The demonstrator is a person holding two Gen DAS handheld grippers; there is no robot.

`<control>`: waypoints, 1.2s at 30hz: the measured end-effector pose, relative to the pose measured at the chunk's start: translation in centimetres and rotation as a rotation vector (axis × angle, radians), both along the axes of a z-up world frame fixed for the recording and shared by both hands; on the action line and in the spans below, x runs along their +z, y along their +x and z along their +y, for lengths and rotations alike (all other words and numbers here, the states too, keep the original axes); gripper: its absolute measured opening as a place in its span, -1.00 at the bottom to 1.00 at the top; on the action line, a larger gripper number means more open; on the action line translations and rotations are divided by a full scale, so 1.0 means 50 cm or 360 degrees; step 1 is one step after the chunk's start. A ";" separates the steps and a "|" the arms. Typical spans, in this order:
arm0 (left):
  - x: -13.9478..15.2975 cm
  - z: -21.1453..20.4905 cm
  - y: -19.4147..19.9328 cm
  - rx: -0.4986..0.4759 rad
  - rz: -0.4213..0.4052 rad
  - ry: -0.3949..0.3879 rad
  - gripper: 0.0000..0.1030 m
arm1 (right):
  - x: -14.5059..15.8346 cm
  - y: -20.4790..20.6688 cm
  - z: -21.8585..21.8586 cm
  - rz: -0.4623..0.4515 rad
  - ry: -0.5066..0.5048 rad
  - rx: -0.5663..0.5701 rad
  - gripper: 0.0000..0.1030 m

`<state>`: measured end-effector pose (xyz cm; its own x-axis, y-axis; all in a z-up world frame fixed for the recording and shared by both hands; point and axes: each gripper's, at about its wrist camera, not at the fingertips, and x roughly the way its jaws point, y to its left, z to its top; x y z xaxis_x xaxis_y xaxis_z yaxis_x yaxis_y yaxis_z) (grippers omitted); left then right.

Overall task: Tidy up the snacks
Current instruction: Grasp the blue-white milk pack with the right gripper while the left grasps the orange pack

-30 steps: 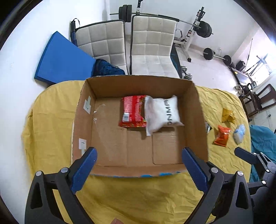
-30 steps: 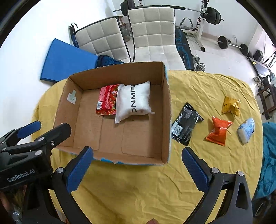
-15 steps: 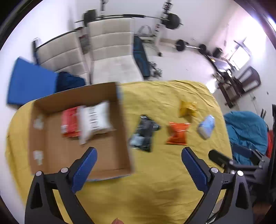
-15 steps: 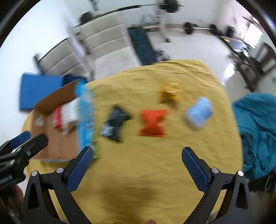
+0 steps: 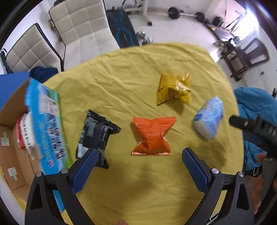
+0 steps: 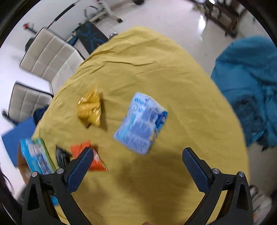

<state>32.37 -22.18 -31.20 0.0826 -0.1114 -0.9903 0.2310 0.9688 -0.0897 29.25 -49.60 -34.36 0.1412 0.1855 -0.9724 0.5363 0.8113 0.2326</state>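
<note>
On the yellow cloth lie a black packet [image 5: 97,133], an orange packet [image 5: 152,136], a yellow packet [image 5: 174,90] and a light blue packet [image 5: 208,119]. My left gripper [image 5: 139,166] hovers open just in front of the orange packet. At far left the cardboard box [image 5: 10,148] holds a red and a white packet. In the right wrist view my right gripper [image 6: 138,167] is open, with the light blue packet [image 6: 141,122] just beyond its fingers, the yellow packet [image 6: 90,108] to the left and the orange packet [image 6: 96,160] behind the left finger.
The box's blue printed side wall [image 5: 47,128] faces the packets. Two white padded chairs [image 5: 83,29] stand behind the table, with gym weights [image 5: 183,14] on the floor. A teal fabric heap [image 6: 251,83] lies off the table's right edge.
Both grippers have swung right, away from the box and over the loose packets. The right one now faces the light blue packet, the left one the orange packet. Both stay open.
</note>
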 end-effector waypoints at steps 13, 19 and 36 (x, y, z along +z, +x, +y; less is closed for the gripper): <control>-0.146 -0.006 0.028 0.0105 0.0277 -0.0051 0.82 | -0.180 0.085 0.017 0.0286 0.0087 0.0206 -0.01; -0.173 -0.015 0.025 0.0091 0.0347 -0.0091 0.46 | -0.162 0.071 0.080 0.0385 -0.0081 0.0737 -0.17; -0.192 0.019 -0.072 0.0108 0.0352 -0.0109 -0.18 | -0.167 -0.001 0.087 0.0319 -0.0113 0.0519 -0.16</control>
<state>28.77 -21.24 -40.82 -0.1256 -0.1802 -0.9756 0.1331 0.9714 -0.1966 29.22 -45.25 -42.72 -0.1082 0.1207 -0.9868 0.2768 0.9570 0.0867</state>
